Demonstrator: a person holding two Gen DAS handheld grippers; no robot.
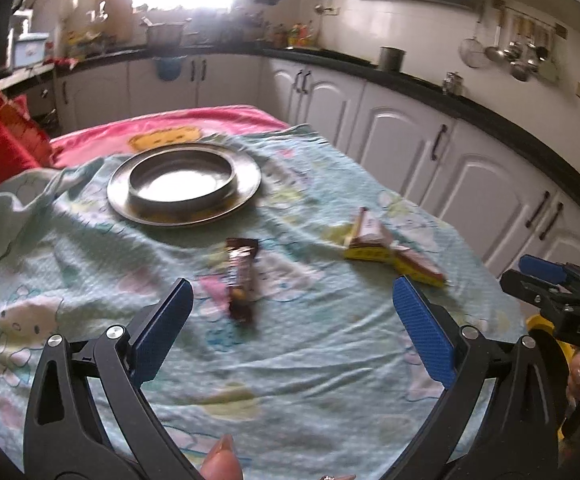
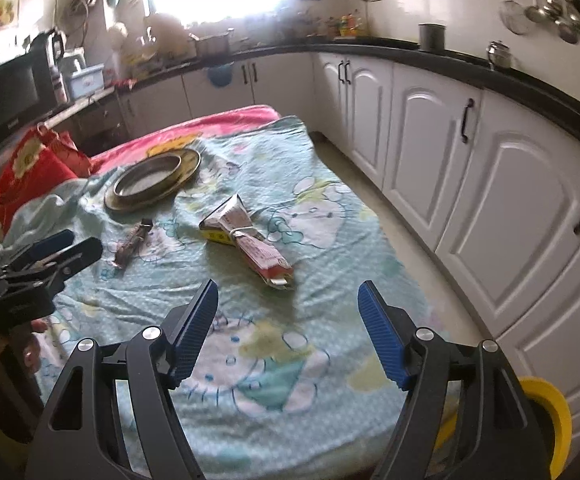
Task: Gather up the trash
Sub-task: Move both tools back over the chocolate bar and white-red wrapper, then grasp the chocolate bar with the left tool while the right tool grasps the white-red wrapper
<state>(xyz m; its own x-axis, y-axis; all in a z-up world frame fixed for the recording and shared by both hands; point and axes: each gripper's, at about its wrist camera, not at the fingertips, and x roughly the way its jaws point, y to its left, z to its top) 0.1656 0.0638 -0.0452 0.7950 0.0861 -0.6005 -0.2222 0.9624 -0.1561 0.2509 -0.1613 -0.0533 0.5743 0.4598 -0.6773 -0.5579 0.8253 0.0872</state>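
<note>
a table draped in a pale green cartoon-print cloth (image 1: 290,360) stands in a kitchen with white cabinets (image 2: 430,128). on the far part of the cloth lies a round metal plate (image 1: 246,192) with a shallow metal dish (image 1: 182,180) standing on it; the dish looks bare inside, only glare showing. nearer lies a dark brown candy wrapper (image 1: 242,280), and to its right a crumpled yellow and red carton (image 1: 386,248), flattened and creased, both resting loose on the cloth and well apart from the plate. the left gripper (image 1: 292,300) hangs above the cloth with its blue pads spread wide, nothing between them, the wrapper just beyond. the right gripper (image 2: 288,304) is likewise spread wide and bare, the carton just ahead of its tips. a yellow rim (image 2: 550,412) shows at the lower right of the right wrist view; what it belongs to, and what it holds, cannot be told.
</note>
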